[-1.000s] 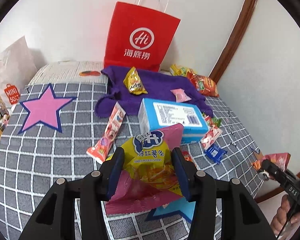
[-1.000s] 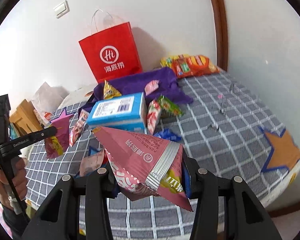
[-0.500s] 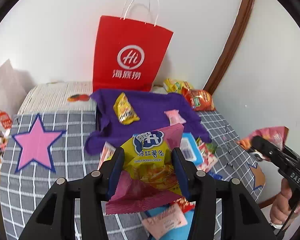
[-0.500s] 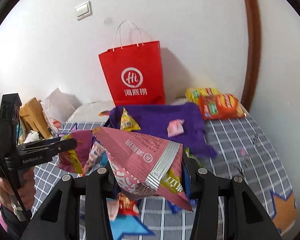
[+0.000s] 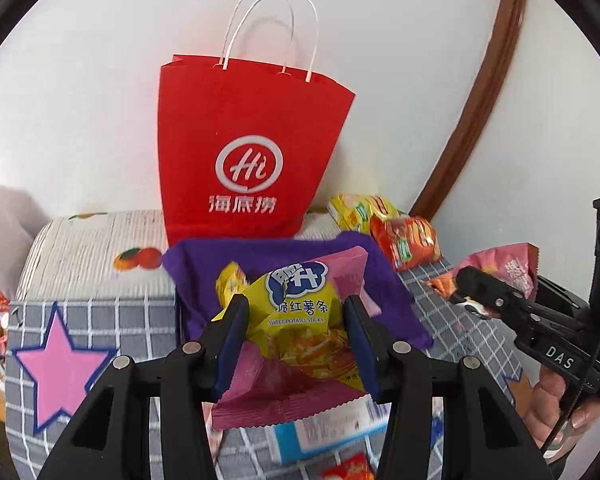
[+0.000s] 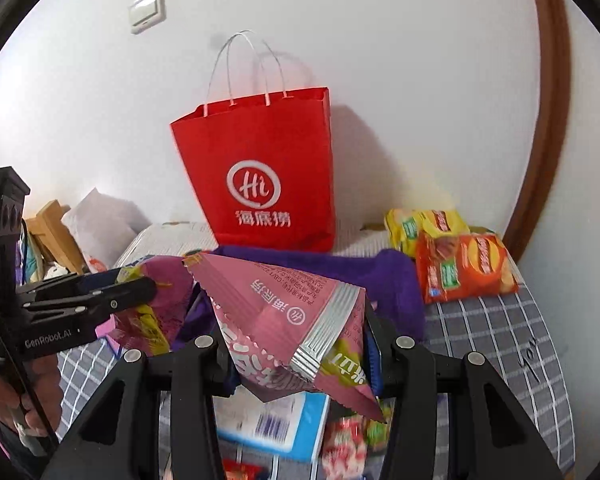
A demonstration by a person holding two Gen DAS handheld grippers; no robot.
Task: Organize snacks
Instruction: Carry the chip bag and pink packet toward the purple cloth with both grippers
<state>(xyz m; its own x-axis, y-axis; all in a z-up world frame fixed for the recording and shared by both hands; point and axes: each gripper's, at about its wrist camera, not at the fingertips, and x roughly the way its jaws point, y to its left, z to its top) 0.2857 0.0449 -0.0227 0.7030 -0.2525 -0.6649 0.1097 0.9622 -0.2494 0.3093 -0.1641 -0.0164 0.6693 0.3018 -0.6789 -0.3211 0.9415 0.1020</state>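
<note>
My left gripper (image 5: 296, 320) is shut on a yellow and pink sweet potato sticks bag (image 5: 300, 320) and holds it above the purple cloth (image 5: 392, 312). My right gripper (image 6: 300, 344) is shut on a pink snack bag (image 6: 284, 312), also seen in the left wrist view (image 5: 508, 268). The left gripper and its bag (image 6: 148, 308) show at the left of the right wrist view. A red paper bag (image 5: 252, 160) with white handles stands upright against the wall, straight ahead in both views (image 6: 260, 176).
A yellow chip bag (image 6: 424, 224) and an orange chip bag (image 6: 468, 272) lie right of the red bag. A blue box (image 6: 272, 428) and small snack packets lie on the grey checked cover (image 6: 500, 344) below the grippers. A white bag (image 6: 100, 224) sits at the far left.
Both grippers have moved forward and up toward the red paper bag with their snack bags held. The bag now looms larger and the blue box has dropped below the fingers.
</note>
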